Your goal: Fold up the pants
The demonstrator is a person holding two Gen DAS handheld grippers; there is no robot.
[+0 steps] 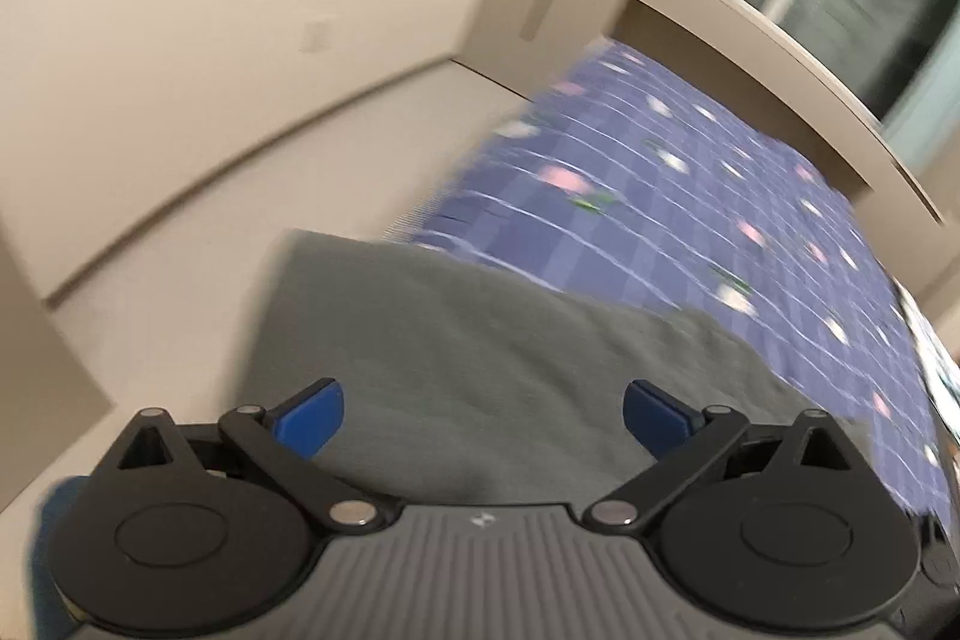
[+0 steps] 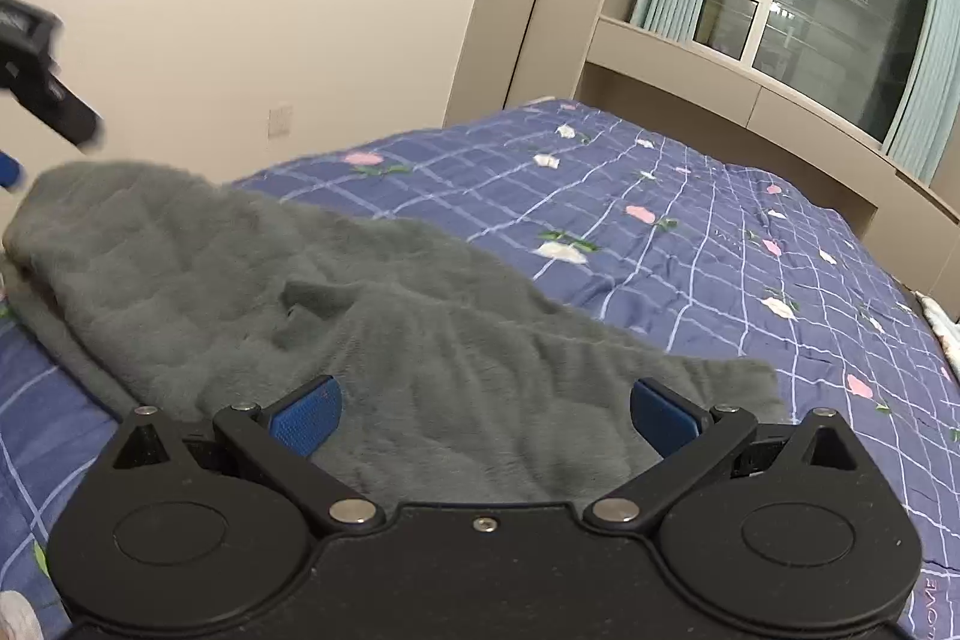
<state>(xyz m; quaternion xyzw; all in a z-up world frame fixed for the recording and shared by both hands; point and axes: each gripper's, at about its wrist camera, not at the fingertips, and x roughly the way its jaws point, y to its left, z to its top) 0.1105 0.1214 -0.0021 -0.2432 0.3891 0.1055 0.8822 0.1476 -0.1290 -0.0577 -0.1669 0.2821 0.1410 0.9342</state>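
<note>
Pants: the grey fleecy pants (image 2: 384, 316) were seen spread across the near part of the bed (image 2: 690, 244), one layer already lapped over another, a raised hump lying toward the bed's left edge.

Left tongs: the left tongs (image 1: 483, 418) were held wide open above the grey cloth, nothing gripped between the blue pads (image 1: 312, 415); the view was blurred, so contact with the cloth could not be told.

Right tongs: the right tongs (image 2: 485, 415) were likewise spread wide and empty, poised just over the near hem of the pants.

Other tool: a black tool with a blue tip (image 2: 36, 88) was seen at the left margin of the right view, beside the hump; it was judged to be the left tongs.

Reason for placing: the open stance was judged to suit either a release after a fold or a fresh grasp of the hem.

Writing: "LOVE" (image 2: 927, 601) was read on the quilt at the near right corner.
</note>
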